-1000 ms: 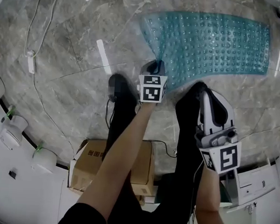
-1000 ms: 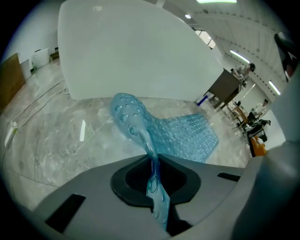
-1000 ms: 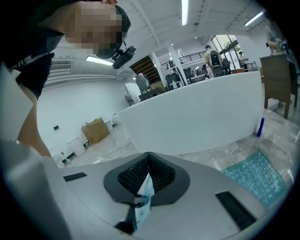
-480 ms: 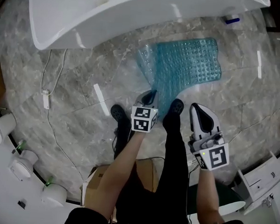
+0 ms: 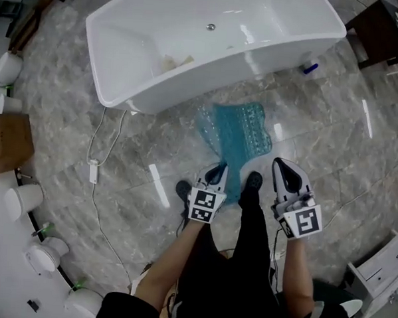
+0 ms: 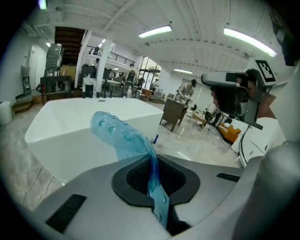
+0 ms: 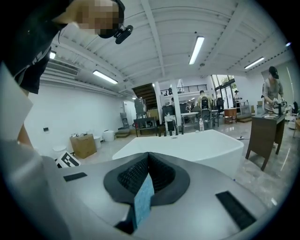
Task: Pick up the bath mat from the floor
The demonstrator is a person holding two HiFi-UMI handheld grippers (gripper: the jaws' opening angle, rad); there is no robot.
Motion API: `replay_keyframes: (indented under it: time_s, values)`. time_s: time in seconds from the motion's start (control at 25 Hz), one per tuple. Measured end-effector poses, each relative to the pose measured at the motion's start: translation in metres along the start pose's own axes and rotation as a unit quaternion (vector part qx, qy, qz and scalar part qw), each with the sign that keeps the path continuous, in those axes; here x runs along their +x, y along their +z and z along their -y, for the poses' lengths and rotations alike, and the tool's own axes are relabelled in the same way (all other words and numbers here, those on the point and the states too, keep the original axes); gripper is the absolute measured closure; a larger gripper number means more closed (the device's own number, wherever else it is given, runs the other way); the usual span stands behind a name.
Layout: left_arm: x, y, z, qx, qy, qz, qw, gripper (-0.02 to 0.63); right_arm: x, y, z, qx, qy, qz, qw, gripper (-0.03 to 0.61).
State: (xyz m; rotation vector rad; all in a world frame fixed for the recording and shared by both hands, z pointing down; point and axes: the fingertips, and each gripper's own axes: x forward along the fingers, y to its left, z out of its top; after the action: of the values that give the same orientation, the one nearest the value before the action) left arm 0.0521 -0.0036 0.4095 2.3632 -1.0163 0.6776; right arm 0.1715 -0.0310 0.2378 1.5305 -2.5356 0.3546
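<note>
Both the left gripper (image 5: 218, 170) and the right gripper (image 5: 279, 167) are clenched on an edge of the mat (image 5: 244, 127), which hangs below them before the bathtub (image 5: 191, 48). Two holds probably keep this limp sheet spread; whether its far end is off the floor (image 5: 321, 115), I cannot tell.

The grey marbled floor (image 5: 333, 142) is carrying a white bathtub (image 5: 211, 49), which is standing across the top of the head view. A small blue object (image 5: 311, 68) is lying just beside the tub's right end. A white cable with a block (image 5: 92, 171) is trailing over the tiles at the left. A cardboard box (image 5: 10, 142) is sitting near the left edge, and a person's black shoes (image 5: 253, 180) are standing below the tub.
</note>
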Motion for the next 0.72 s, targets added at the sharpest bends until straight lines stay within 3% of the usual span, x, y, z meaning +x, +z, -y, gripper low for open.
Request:
replay_keyframes:
  time_s: [0.36, 0.72]
  values:
    - [-0.110, 0.077, 0.019, 0.058, 0.021, 0.051, 0.9968, 0.588, -0.033, 0.070, -0.036, -0.018, 0.005, 0.031, 0.999, 0.566]
    - [-0.208, 0.134, 0.023, 0.101, 0.050, 0.113, 0.9872, 0.586, -0.060, 0.107, -0.081, -0.014, 0.025, 0.042, 0.999, 0.566]
